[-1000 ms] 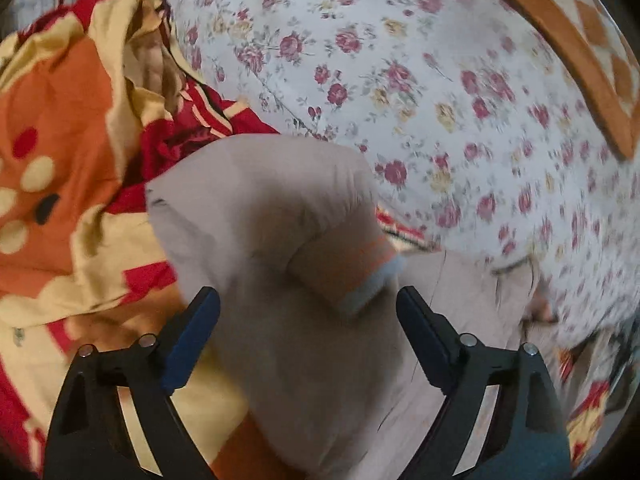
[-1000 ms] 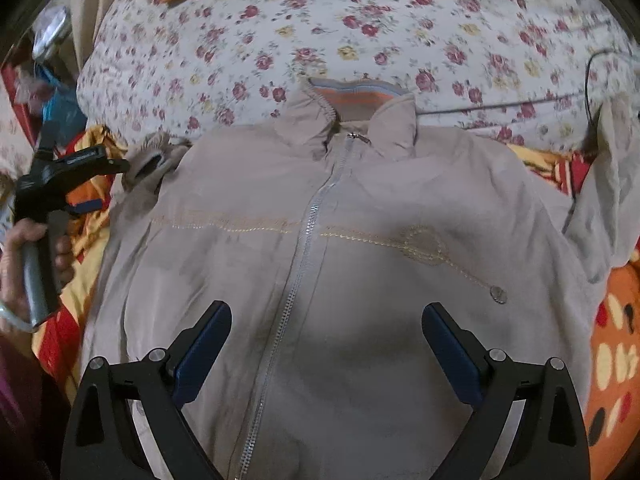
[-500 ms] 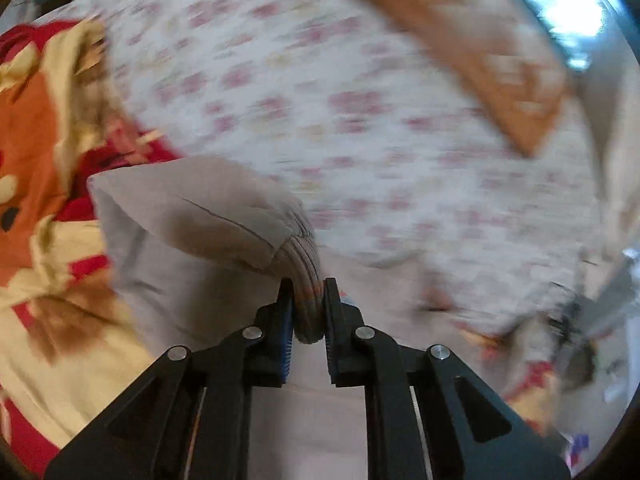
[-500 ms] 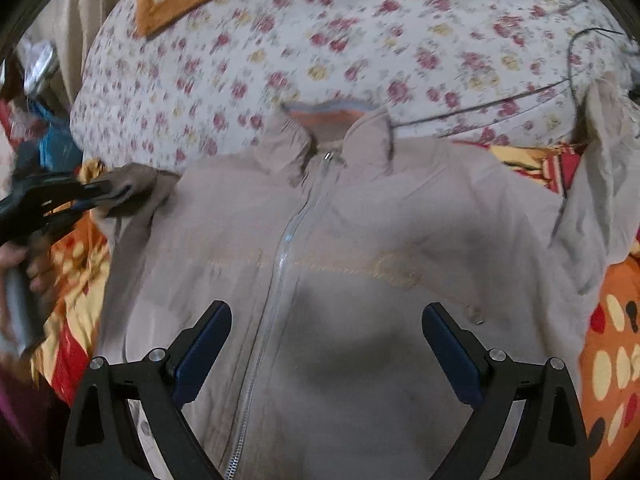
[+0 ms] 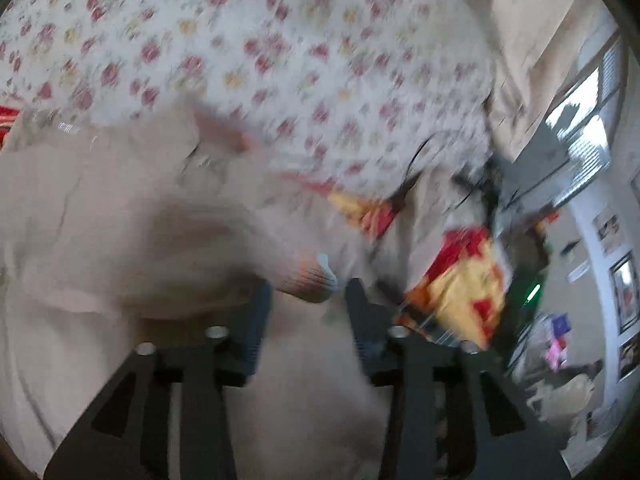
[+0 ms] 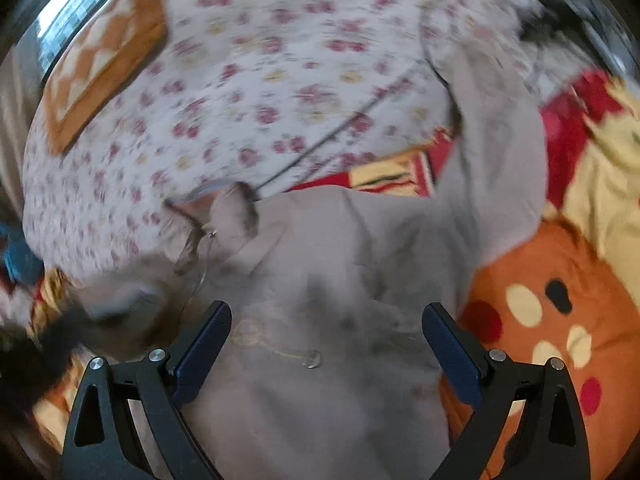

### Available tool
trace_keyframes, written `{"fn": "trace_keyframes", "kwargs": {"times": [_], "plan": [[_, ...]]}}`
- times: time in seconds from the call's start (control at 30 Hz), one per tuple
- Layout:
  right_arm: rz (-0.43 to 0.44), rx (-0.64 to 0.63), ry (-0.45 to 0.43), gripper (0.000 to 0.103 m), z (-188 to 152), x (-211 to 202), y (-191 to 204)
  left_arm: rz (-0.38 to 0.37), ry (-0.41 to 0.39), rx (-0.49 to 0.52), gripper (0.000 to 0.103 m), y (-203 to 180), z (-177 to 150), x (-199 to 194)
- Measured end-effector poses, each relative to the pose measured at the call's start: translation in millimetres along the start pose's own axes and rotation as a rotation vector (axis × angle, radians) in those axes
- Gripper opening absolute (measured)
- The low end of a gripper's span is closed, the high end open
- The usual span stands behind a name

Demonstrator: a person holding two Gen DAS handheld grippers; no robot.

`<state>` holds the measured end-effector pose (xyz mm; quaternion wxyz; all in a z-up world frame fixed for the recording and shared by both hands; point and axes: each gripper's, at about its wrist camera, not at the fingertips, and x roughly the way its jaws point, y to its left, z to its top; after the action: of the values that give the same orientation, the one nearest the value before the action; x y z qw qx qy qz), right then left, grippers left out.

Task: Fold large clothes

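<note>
Floral bedding (image 5: pixel 280 60) backs the beige jacket (image 6: pixel 340 280) as the left tool (image 5: pixel 308 300), jaws just parting, frees the sleeve cuff (image 5: pixel 316 276) to fold inward while the right tool (image 6: pixel 326 344) hovers wide.

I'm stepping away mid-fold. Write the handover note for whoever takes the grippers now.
Left gripper: jaws have just been opening; the sleeve cuff lies between the fingers, apparently let go, over the jacket front.
Right gripper: open, empty, above the jacket chest.
Jacket: zipped, face up on the patterned blanket, collar toward the floral quilt.
Done: one sleeve brought across.
Left: the other sleeve is spread out; fold it in, then the body.
</note>
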<state>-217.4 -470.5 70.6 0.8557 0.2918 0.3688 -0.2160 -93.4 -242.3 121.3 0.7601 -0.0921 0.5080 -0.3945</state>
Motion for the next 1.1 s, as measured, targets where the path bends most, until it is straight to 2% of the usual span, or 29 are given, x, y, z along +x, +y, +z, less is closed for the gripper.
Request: {"fn": "trace_keyframes", "kwargs": {"times": [0.03,0.07,0.13,0.17,0.27,0.33,0.43,0.47,0.5,0.53,0.57,0.63,0.67,0.73,0.77,0.83,0.9,0.97,1.0,1.07,1.1], "plan": [[0.011,0.021,0.006,0.097,0.3,0.6,-3.5,0.009,-0.001,0.008,0.046,6.0,-4.8,-7.0],[0.026,0.032,0.013,0.097,0.3,1.4,-4.3,0.019,-0.011,0.027,0.054,13.4,-10.2,-17.1],[0.064,0.019,0.035,0.097,-2.8,3.3,4.1,0.106,-0.045,0.083,0.068,34.5,-19.6,-45.4],[0.092,0.001,0.046,0.097,-4.6,5.2,10.9,0.172,-0.074,0.105,0.07,45.9,-23.0,-58.3],[0.116,-0.056,0.088,0.099,-15.1,15.8,33.6,0.429,-0.138,0.125,0.07,95.5,-29.3,-87.5],[0.113,-0.092,0.131,0.099,-22.4,29.8,50.0,0.562,-0.124,0.101,0.071,124.8,-28.3,-87.6],[0.112,-0.161,0.19,0.097,-28.9,59.7,75.3,0.716,-0.085,0.02,0.07,165.7,-22.3,-70.5],[0.103,-0.181,0.225,0.087,-31.9,71.5,81.2,0.742,-0.091,-0.016,0.07,175.9,-22.2,-67.5],[0.096,-0.199,0.26,0.076,-35.3,81.0,86.1,0.751,-0.1,-0.056,0.07,187.2,-23.1,-67.9],[0.054,-0.246,0.244,0.053,-35.8,83.1,93.6,0.741,-0.106,-0.091,0.07,195.9,-25.1,-68.6],[0.033,-0.302,0.204,0.036,-35.4,75.8,101.1,0.72,-0.112,-0.123,0.07,203.0,-27.5,-71.3],[0.078,-0.349,0.134,0.031,-26.0,49.3,108.0,0.692,-0.119,-0.171,0.07,211.7,-29.8,-76.8],[0.073,-0.364,0.083,0.03,-20.3,34.3,107.8,0.677,-0.13,-0.186,0.07,211.8,-30.4,-80.8],[0.004,-0.406,-0.055,0.03,-6.7,4.6,100.9,0.648,-0.15,-0.195,0.07,208.4,-33.0,-86.1],[-0.029,-0.396,-0.084,0.03,-0.5,0.3,94.4,0.641,-0.154,-0.189,0.07,206.7,-34.3,-86.0],[-0.065,-0.339,-0.056,0.031,11.1,10.5,76.5,0.651,-0.141,-0.166,0.07,198.3,-32.7,-81.9],[-0.072,-0.302,0.029,0.037,10.7,34.2,64.1,0.65,-0.122,-0.146,0.07,186.9,-33.7,-84.6],[-0.112,-0.296,0.108,0.054,6.3,52.5,54.4,0.631,-0.125,-0.134,0.07,176.6,-33.1,-93.7],[-0.122,-0.286,0.124,0.054,6.5,54.5,48.9,0.613,-0.144,-0.122,0.07,169.7,-34.1,-103.0],[-0.117,-0.24,0.076,0.058,8.1,40.7,35.3,0.623,-0.194,-0.095,0.071,158.9,-33.1,-117.8],[-0.141,-0.228,0.048,0.06,7.6,31.7,32.6,0.64,-0.206,-0.088,0.071,156.9,-29.9,-120.5]]}}
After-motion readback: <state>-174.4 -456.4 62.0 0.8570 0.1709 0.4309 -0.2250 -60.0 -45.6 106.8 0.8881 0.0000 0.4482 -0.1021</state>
